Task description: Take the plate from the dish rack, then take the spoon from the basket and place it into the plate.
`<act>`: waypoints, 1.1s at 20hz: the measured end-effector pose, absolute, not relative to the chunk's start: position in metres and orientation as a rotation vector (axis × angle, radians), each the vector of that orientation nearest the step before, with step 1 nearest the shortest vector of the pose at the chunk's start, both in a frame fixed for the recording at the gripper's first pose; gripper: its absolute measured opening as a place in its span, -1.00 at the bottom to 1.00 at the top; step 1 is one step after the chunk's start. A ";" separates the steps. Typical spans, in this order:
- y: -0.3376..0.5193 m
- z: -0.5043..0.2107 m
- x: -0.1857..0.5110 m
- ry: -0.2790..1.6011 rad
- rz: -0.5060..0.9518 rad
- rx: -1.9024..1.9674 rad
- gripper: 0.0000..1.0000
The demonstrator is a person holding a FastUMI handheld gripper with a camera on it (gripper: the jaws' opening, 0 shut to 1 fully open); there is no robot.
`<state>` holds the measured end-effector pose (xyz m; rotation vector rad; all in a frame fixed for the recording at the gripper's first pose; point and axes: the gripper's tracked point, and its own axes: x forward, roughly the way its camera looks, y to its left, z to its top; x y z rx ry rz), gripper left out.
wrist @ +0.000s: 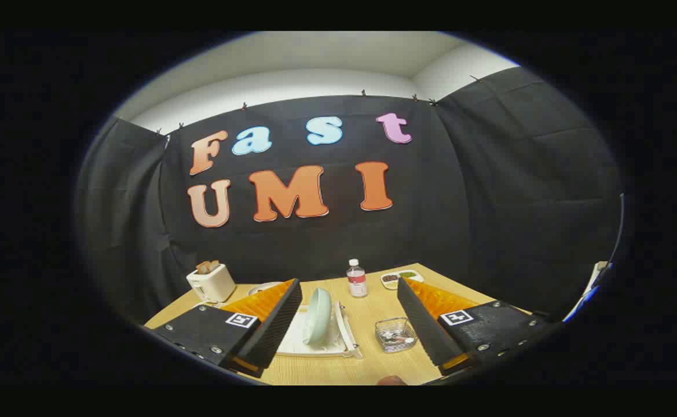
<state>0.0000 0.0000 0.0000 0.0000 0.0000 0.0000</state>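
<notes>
Pale green round plate (318, 316) standing on edge in white plastic dish rack (347, 333), between and just beyond spread, empty gripper (350, 321). Likely stiff, smooth, slippery, breakable; best pinched at upper rim. Spoon in clear wire basket (395, 335) just right of rack.

On the worktop (367, 313), a plate (318, 308) stands on edge in the dish rack (347, 333), between the spread fingers of the claw (350, 327), nearer the left one. Right of the rack sits a basket (395, 334) holding a spoon (397, 339). Farther back stand a bottle (357, 278) and, to its right, a divided dish (399, 278). A toaster (211, 281) sits at the far left.
</notes>
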 end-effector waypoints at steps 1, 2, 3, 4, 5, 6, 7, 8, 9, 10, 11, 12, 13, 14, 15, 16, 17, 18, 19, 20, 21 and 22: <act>0.001 0.001 0.000 0.001 0.002 0.001 0.97; 0.000 0.002 0.000 0.000 0.002 0.000 0.97; 0.000 0.003 -0.001 -0.003 0.000 -0.002 0.97; 0.000 0.004 -0.001 -0.006 0.000 -0.004 0.97; 0.000 0.005 -0.001 -0.005 -0.001 -0.006 0.97; 0.000 0.004 0.000 -0.003 0.000 -0.007 0.97; 0.000 0.004 0.000 0.000 -0.001 -0.008 0.97; -0.001 0.004 -0.001 0.003 -0.004 -0.007 0.97; -0.001 0.005 -0.002 0.003 -0.006 -0.006 0.97; -0.001 0.005 -0.003 0.003 -0.007 -0.007 0.97; -0.001 0.005 -0.002 0.005 -0.007 -0.011 0.97; 0.000 0.003 -0.002 0.013 -0.005 -0.017 0.97; 0.000 0.001 -0.002 0.021 -0.003 -0.025 0.97; 0.000 0.000 -0.002 0.029 -0.003 -0.031 0.97; 0.001 -0.002 -0.002 0.038 -0.001 -0.037 0.97; 0.001 -0.003 0.000 0.044 -0.003 -0.040 0.97; 0.001 -0.004 0.001 0.047 -0.003 -0.041 0.97; 0.002 -0.005 0.003 0.049 -0.001 -0.038 0.97; 0.004 -0.008 0.006 0.060 -0.001 -0.034 0.97; 0.005 -0.013 0.010 0.078 -0.003 -0.031 0.97; 0.009 -0.016 0.015 0.095 -0.001 -0.030 0.97; 0.011 -0.019 0.019 0.106 0.001 -0.032 0.97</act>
